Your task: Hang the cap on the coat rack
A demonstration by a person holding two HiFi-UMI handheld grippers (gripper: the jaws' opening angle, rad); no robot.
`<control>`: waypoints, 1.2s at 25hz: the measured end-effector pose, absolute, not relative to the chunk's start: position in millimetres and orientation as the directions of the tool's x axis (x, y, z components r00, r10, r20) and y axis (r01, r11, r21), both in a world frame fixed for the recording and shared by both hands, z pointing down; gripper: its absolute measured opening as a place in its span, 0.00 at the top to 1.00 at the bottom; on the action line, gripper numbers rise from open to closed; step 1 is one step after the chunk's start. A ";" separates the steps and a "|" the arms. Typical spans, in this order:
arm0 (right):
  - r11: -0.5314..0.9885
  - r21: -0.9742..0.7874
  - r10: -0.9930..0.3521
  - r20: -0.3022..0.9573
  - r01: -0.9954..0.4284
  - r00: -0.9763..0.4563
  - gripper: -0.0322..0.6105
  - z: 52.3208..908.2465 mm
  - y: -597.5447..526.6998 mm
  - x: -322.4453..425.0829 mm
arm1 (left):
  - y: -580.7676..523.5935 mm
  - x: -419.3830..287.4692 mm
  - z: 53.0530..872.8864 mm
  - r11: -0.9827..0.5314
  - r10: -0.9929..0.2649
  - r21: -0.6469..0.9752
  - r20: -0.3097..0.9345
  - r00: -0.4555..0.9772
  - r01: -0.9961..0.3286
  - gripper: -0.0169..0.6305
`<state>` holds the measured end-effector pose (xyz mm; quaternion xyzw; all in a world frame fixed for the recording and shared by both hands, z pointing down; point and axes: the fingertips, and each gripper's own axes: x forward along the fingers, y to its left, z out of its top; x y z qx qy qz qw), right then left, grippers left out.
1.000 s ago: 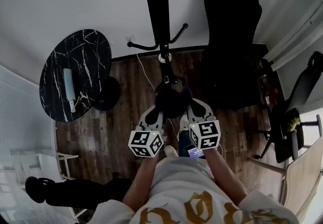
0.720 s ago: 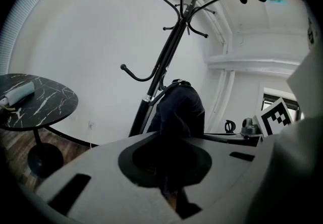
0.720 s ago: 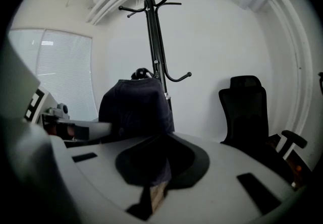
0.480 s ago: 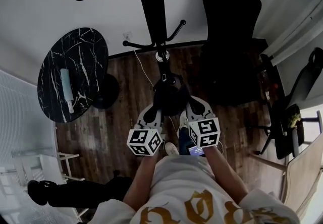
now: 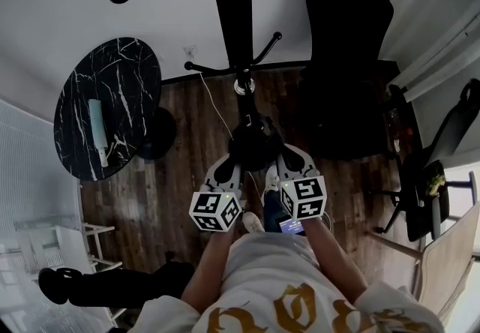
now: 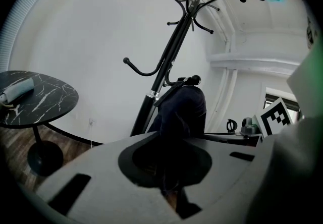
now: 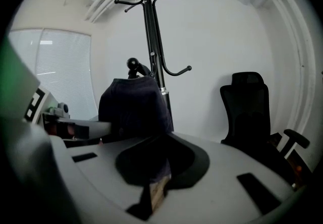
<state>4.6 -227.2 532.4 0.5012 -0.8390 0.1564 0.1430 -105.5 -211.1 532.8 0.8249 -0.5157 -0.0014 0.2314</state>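
A dark cap [image 5: 255, 145] hangs in front of me, held from both sides. My left gripper [image 5: 234, 165] is shut on its left edge and my right gripper [image 5: 279, 162] is shut on its right edge. The black coat rack [image 5: 229, 16] stands just beyond the cap, against the white wall, with curved hooks low on the pole and more at the top. In the left gripper view the cap [image 6: 180, 113] covers the rack's [image 6: 171, 51] lower pole. The right gripper view shows the cap [image 7: 133, 107] left of the rack [image 7: 153, 36], below a low hook.
A round black marble table [image 5: 120, 91] with a pale blue object [image 5: 100, 133] stands at the left. A black office chair [image 5: 346, 46] stands right of the rack, and another chair [image 5: 442, 159] is at the far right. The floor is dark wood [image 5: 172, 181].
The head view has shifted slightly. Both grippers still hold the cap in the same place in front of the rack.
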 end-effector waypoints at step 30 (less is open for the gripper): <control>0.462 -0.124 -0.787 0.399 -0.878 -0.471 0.92 548.3 -263.8 -5.8 | -245.9 -116.2 548.9 -0.361 -0.855 0.338 0.252 0.453 -0.869 0.94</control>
